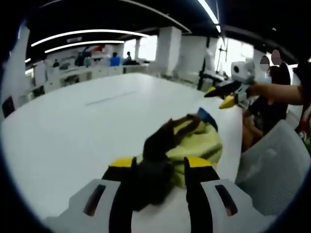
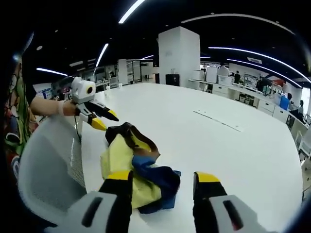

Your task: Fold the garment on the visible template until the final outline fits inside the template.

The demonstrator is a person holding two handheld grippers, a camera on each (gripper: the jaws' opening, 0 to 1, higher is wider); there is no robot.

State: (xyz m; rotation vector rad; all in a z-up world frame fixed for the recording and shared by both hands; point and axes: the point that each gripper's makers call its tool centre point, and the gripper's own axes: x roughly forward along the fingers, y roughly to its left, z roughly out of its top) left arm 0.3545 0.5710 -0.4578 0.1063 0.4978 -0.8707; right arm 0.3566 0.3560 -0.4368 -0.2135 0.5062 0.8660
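Chair [image 2: 46, 165] beside table [image 2: 233, 145], near crumpled garment [image 2: 129, 165].

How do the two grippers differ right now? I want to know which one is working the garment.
The left gripper has dark cloth of the garment between its jaws; the right gripper stands open, with garment by one jaw. The left sits low at the bundle; the right reads as held higher. Both have yellow-tipped black jaws.

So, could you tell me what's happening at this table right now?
A person holds a claw in each hand over a crumpled garment of yellow, blue and dark cloth near the edge of a white table. The left claw is shut on a dark fold of it. The right claw is open beside it. Nothing is folded yet.
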